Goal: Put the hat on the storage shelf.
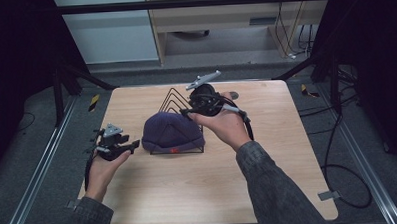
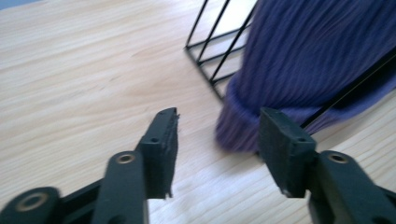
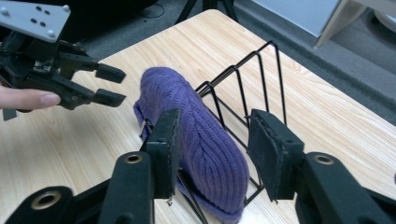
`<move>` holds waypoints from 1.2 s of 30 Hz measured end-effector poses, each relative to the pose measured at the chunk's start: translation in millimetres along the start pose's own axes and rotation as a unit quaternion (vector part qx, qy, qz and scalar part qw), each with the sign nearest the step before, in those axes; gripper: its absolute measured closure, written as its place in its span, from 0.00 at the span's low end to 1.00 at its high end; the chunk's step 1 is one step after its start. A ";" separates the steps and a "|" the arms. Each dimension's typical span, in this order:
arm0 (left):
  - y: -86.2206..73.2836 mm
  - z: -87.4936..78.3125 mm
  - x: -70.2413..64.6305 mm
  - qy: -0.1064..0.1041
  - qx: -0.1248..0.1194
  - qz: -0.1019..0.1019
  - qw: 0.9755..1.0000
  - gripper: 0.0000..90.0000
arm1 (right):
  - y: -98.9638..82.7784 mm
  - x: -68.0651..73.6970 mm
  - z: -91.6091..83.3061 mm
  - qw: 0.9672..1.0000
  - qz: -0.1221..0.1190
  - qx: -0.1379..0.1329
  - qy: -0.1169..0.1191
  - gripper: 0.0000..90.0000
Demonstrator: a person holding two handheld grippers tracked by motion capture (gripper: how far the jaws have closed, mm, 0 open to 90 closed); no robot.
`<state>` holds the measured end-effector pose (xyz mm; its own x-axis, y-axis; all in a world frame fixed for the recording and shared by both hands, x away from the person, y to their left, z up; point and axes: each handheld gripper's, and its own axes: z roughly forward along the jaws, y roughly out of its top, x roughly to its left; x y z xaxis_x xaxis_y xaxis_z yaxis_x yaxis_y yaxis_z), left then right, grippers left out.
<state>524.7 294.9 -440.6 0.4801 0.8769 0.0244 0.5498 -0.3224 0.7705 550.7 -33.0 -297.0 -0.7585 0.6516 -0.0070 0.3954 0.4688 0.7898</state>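
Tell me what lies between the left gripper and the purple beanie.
Nothing: in the high view, bare table separates the left gripper from the purple beanie.

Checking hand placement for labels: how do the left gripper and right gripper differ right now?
The left gripper sits low beside the purple knit beanie's brim edge; the right gripper is raised behind the beanie, over the black wire rack. The left points across the table at the brim; the right looks down along the beanie's length. Both have jaws apart with nothing between them.
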 end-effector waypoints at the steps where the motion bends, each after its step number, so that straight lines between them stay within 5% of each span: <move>1: -2.3 0.7 1.2 0.005 0.003 -0.004 1.000 0.48 | -0.4 -0.4 -0.9 1.000 0.001 -0.002 -0.001 0.58; 9: -14.5 5.5 16.4 0.040 0.040 -0.024 0.998 0.25 | -4.1 -4.0 -11.0 1.000 0.012 -0.010 -0.019 0.43; 16: -22.8 12.5 20.1 0.043 0.062 -0.024 0.997 0.03 | -12.3 -10.2 -21.7 0.999 0.030 -0.014 -0.041 0.21; 26: -28.3 21.7 18.8 0.049 0.096 -0.013 0.994 0.04 | -40.3 -22.2 -57.0 0.997 0.043 -0.026 -0.065 0.12; 36: -31.5 24.6 20.5 0.050 0.105 -0.019 0.993 0.05 | -81.4 -32.7 -90.2 0.994 0.057 -0.031 -0.082 0.10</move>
<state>534.0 314.4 -480.1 0.3922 0.9173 0.0685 0.7017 -0.3465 0.6225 496.6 -146.2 -305.7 -0.6135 0.7896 -0.0113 0.4371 0.3514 0.8279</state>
